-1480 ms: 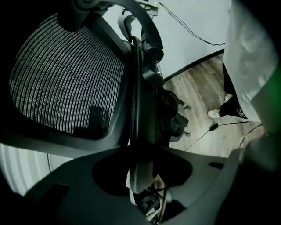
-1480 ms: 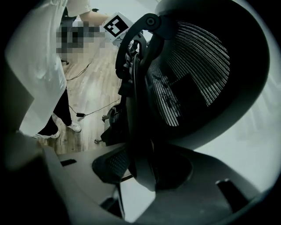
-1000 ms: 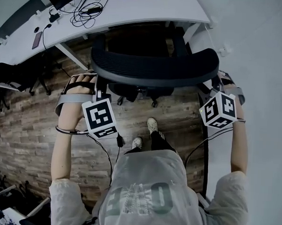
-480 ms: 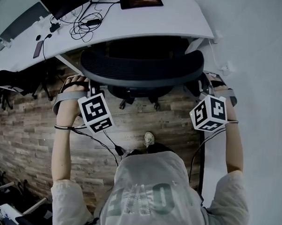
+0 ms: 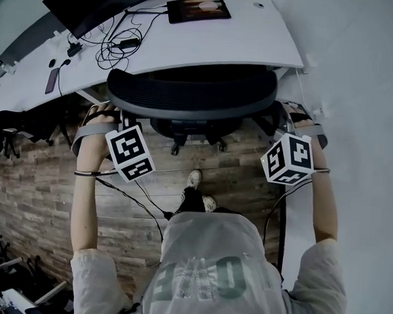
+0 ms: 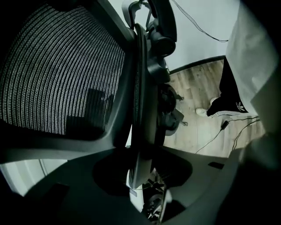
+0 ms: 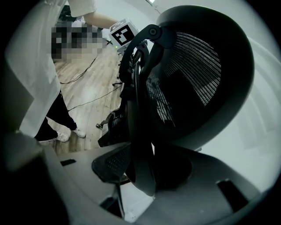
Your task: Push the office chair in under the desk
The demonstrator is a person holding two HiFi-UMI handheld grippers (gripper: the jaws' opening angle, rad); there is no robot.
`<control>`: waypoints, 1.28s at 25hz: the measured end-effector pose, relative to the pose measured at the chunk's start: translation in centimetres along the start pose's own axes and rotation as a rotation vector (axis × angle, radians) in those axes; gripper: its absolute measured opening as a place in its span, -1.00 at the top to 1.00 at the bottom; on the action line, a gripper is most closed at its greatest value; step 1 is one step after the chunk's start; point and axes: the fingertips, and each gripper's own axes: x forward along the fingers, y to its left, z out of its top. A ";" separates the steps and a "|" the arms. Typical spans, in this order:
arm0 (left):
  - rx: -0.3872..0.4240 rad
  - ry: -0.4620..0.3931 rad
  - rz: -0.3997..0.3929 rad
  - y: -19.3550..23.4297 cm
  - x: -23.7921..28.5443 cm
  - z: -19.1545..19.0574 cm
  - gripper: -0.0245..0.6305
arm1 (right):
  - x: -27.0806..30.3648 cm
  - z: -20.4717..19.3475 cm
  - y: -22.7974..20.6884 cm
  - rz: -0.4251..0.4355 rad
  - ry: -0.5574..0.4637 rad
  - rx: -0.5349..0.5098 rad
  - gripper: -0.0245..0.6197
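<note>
Chair (image 5: 194, 125) stands at the white desk (image 5: 244, 33), facing it and away from the person, with its seat tucked beneath the top. Its curved mesh backrest (image 5: 192, 97) sits close to the desk's near edge, long axis running left to right along that edge. The left gripper (image 5: 120, 117) is clamped on the backrest's left rim and the right gripper (image 5: 281, 121) on its right rim, each pinching the frame between its jaws.

Stands with left arm (image 5: 84, 203) and right arm (image 5: 325, 207) stretched forward, almost straight. Holds left hand-held gripper (image 5: 124, 122) and right hand-held gripper (image 5: 283, 127) angled downward, each clamped on a side edge of the chair back (image 5: 193, 94).
</note>
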 end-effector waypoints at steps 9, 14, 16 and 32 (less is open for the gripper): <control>0.019 -0.035 0.032 5.1 4.3 0.3 0.44 | 4.8 -0.8 -5.0 -0.005 0.064 0.013 0.40; 0.011 -0.034 0.043 7.6 6.5 0.3 0.44 | 7.4 -1.1 -7.5 -0.035 0.079 0.040 0.39; 0.009 -0.024 0.035 8.4 7.4 0.2 0.44 | 8.4 -1.1 -8.4 -0.036 0.084 0.047 0.39; -0.008 0.035 0.031 13.4 12.0 -0.5 0.43 | 13.9 -1.0 -13.8 -0.037 0.093 0.056 0.37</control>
